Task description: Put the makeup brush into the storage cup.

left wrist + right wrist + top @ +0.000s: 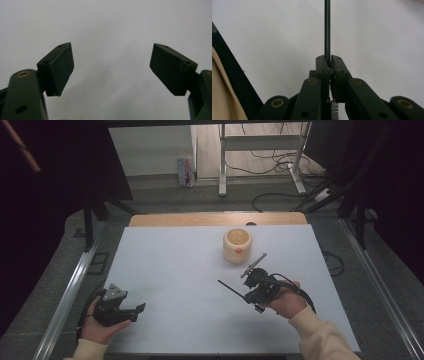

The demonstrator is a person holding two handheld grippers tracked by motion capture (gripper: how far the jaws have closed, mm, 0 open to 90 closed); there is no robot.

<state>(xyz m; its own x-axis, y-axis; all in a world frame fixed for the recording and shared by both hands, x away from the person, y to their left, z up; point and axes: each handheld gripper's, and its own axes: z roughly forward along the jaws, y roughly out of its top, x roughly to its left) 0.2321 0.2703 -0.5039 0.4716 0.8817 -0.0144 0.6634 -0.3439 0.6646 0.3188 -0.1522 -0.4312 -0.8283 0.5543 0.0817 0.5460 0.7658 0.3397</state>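
Black left gripper [137,310] lies low near the front left of the pale matte table [170,270], jaws spread wide, nothing between the flat pads [60,67]. Cream round ceramic pot [237,246] stands mid-table toward the far edge, its contents too dim to tell. Right gripper [248,296], nearer than the pot, clamps a thin black bottle brush [231,290]; bristles show behind the jaws.

thin black rod [327,27] cut off at top edge, tip unseen
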